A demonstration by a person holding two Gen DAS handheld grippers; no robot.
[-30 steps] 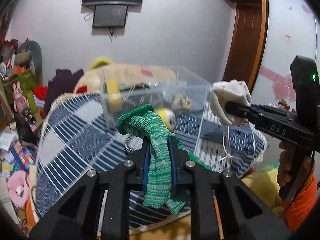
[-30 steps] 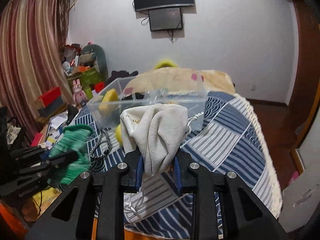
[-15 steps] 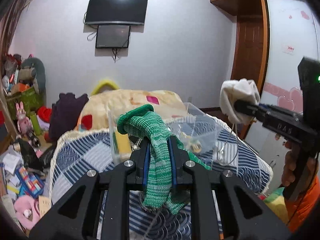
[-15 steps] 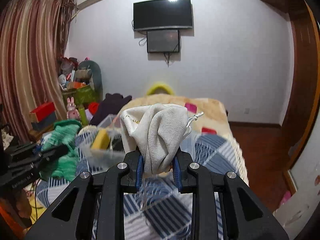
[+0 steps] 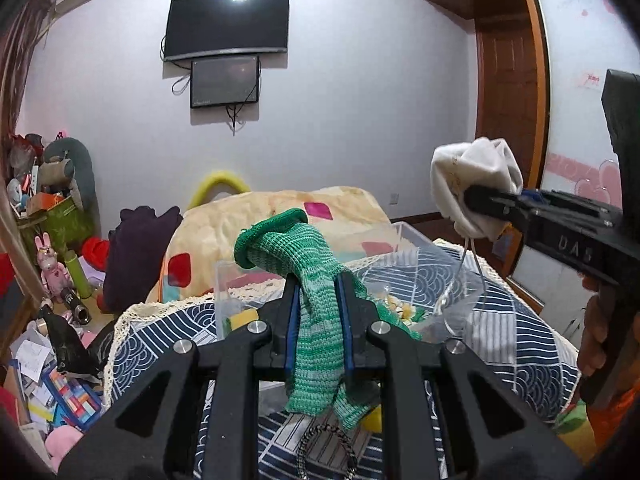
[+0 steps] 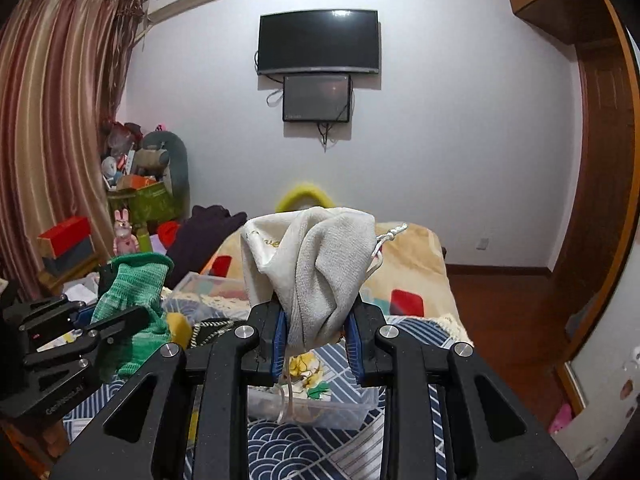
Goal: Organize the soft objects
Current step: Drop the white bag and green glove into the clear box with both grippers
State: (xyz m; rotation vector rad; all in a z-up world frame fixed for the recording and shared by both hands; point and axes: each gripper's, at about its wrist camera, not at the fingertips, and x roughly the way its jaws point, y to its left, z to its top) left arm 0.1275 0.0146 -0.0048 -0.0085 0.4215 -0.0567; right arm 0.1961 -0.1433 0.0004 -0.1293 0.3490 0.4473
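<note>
My left gripper (image 5: 319,286) is shut on a green knitted glove (image 5: 316,320), held up above the bed; the glove also shows at the left of the right wrist view (image 6: 132,304). My right gripper (image 6: 316,320) is shut on a cream drawstring pouch (image 6: 312,264), which also shows at the right of the left wrist view (image 5: 474,184). Its cord hangs down toward a clear plastic box (image 6: 320,408) on the blue patterned bedspread (image 5: 500,344). The box holds a yellow sponge (image 5: 240,318) and small yellow and green bits.
A cream blanket (image 5: 280,220) and dark purple cloth (image 5: 136,248) lie at the far end of the bed. Toys, boxes and papers clutter the floor at the left (image 5: 52,320). A wardrobe (image 5: 576,160) stands at the right. A black-and-white cord (image 5: 328,440) lies on the bedspread.
Both grippers have risen and tilted up with their cloths still held. The box and bed have dropped lower in both views; the wall screens now show.
</note>
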